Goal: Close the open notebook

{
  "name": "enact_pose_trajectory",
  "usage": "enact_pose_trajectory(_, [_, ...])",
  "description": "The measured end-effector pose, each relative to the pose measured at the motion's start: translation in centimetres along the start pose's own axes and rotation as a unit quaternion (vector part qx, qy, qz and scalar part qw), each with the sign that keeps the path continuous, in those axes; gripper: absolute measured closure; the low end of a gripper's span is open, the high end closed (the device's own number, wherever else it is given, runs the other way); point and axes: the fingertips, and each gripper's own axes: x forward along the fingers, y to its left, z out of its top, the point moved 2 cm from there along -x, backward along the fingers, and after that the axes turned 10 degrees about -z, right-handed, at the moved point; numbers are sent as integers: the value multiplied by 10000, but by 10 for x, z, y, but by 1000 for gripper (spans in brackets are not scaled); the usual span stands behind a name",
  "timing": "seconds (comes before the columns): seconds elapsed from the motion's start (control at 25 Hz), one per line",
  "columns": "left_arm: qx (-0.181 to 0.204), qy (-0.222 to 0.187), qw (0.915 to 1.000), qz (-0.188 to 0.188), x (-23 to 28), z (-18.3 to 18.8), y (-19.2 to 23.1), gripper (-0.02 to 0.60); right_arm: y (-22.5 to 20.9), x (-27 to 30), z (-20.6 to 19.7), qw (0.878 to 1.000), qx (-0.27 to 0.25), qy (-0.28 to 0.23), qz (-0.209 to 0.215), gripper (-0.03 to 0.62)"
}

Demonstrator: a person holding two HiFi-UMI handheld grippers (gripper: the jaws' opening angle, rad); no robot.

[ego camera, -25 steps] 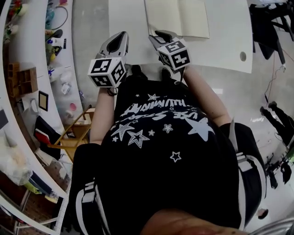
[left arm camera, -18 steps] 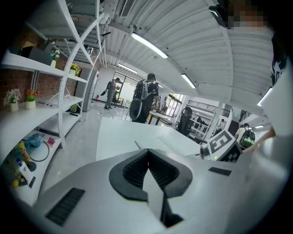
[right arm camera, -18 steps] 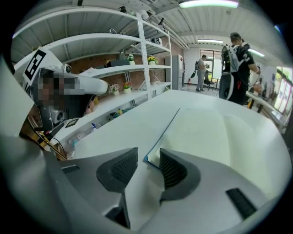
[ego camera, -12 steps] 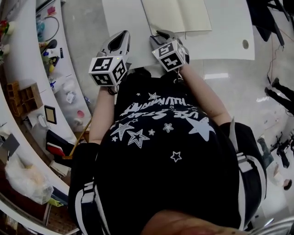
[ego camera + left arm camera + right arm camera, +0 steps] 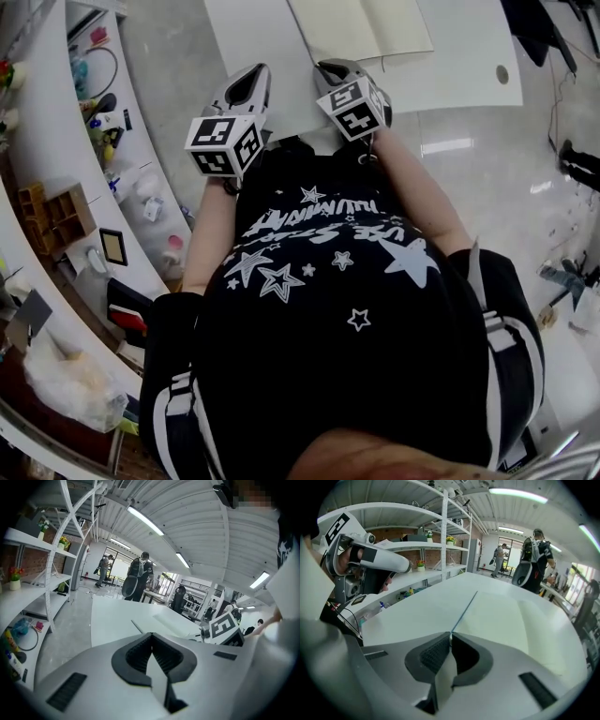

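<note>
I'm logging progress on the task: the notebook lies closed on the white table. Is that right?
Not quite. The notebook lies open, not closed: the right gripper view shows its pages spread flat, with the fold running down the middle. The rest holds: it lies on the white table.

White table (image 5: 459,66), shelving (image 5: 436,548); person with backpack (image 5: 536,557)

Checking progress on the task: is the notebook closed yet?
No, the notebook lies open, its pale pages facing up on the table.
</note>
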Motion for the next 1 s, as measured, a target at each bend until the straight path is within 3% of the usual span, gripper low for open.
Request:
enact_pose_trajectory(0.24, [56,-100,9999,-9,-9,4,1,571,-4,-5,3,9999,126,-20,-109,582])
enact_pose_trajectory(0.48, [41,-205,9998,-12,-16,4,-2,571,-12,-30,21,9991,175,-352,-187,582])
enact_pose_trajectory(1.0, [161,-145,9997,-140,20,13,-36,571,-78,-101,43,9898,700,-1171,-401,582])
